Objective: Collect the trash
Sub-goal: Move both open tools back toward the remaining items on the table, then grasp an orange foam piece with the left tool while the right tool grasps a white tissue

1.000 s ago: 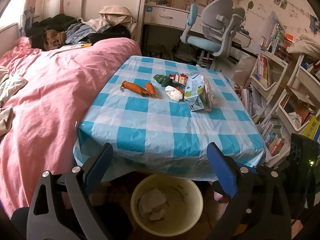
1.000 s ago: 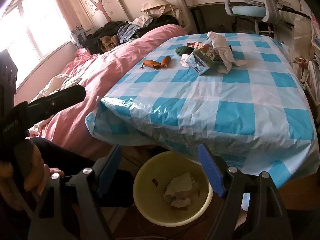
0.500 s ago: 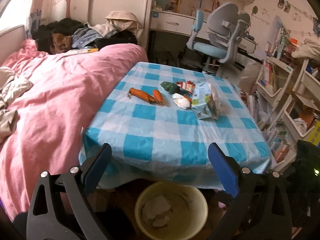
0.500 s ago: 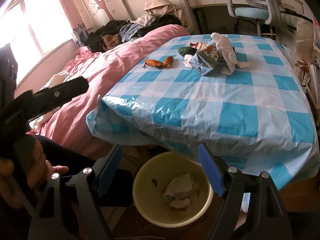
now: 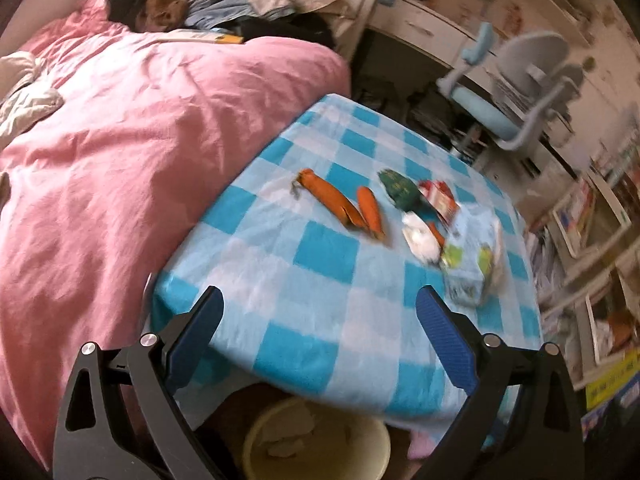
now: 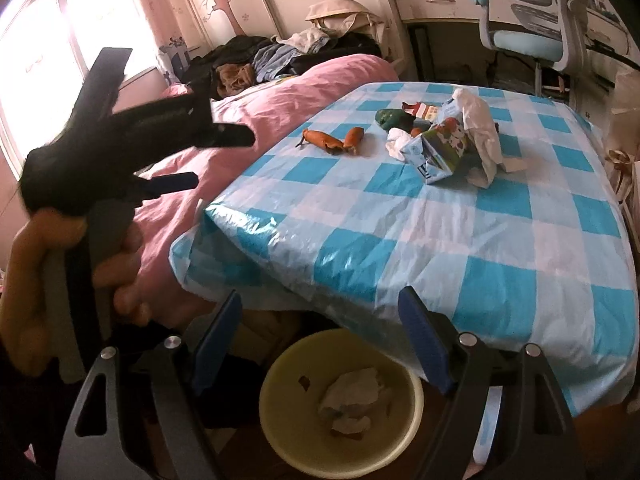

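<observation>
Trash lies on the blue checked table: two orange wrappers, a green wrapper, a red-white packet, a crumpled tissue and a carton. The same pile shows in the right wrist view, with a white paper over the carton. A yellow bin holding crumpled paper stands under the table's near edge. My left gripper is open and empty above the near edge; it also shows in the right wrist view. My right gripper is open and empty above the bin.
A pink bed adjoins the table's left side. A blue-grey desk chair and a desk stand behind the table. Bookshelves line the right.
My left gripper has risen and moved forward and left over the table's near edge, tilting the view. The right gripper has barely moved. The trash has not moved.
</observation>
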A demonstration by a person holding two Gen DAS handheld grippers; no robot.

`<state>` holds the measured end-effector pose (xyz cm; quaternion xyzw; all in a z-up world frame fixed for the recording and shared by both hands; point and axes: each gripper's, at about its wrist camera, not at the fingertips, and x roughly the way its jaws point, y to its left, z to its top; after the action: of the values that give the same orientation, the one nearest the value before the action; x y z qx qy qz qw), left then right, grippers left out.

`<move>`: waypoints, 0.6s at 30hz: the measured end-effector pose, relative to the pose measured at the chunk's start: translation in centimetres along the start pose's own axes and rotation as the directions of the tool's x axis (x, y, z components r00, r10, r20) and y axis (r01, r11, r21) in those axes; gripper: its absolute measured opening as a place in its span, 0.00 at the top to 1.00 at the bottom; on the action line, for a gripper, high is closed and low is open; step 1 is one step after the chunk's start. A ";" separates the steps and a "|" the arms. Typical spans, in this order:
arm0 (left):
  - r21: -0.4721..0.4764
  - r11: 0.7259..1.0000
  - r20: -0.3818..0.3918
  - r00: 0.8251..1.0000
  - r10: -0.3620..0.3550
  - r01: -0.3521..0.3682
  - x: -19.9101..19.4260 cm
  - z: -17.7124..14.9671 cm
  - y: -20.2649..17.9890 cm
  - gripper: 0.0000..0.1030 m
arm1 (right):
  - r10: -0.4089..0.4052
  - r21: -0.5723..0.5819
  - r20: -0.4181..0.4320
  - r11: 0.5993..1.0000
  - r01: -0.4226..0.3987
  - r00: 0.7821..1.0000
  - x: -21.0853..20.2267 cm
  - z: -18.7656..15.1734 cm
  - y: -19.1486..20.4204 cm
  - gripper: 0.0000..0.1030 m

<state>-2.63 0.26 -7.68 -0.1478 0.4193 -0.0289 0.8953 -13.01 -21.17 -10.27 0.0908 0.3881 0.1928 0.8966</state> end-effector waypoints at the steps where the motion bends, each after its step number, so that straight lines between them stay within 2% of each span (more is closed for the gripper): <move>1: -0.002 1.000 -0.009 1.000 0.008 -0.008 0.8 0.6 -0.2 0.09 | 0.003 0.002 0.001 1.000 -0.004 1.000 0.2 0.2 -0.1 0.25; 3: -0.002 1.000 -0.022 1.000 0.013 -0.013 2.0 1.5 -0.6 0.09 | 0.012 -0.003 -0.001 1.000 -0.012 1.000 0.7 0.8 -0.2 0.25; 7: 0.029 0.997 -0.050 0.996 0.070 -0.069 5.1 3.6 -1.7 0.09 | 0.018 -0.022 0.004 1.000 -0.018 1.000 1.5 1.9 -0.3 0.25; 15: -0.097 0.993 -0.107 0.993 0.056 -0.066 10.5 7.0 -1.4 0.10 | 0.041 -0.035 -0.006 0.999 -0.041 0.999 4.2 4.5 -0.8 0.25; 17: -0.093 0.992 -0.126 0.990 0.069 -0.081 11.9 7.7 -1.6 0.11 | 0.051 -0.044 -0.007 0.998 -0.052 0.999 5.0 5.2 -0.8 0.25; 18: -0.086 0.993 -0.138 0.988 0.070 -0.082 12.4 7.8 -1.8 0.16 | 0.054 -0.060 -0.010 0.997 -0.054 0.998 5.6 5.8 -0.6 0.26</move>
<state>11.48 -1.71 -11.64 -0.1701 0.4849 0.0146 0.8577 -5.13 -19.46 -10.21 0.0735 0.3831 0.2290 0.8919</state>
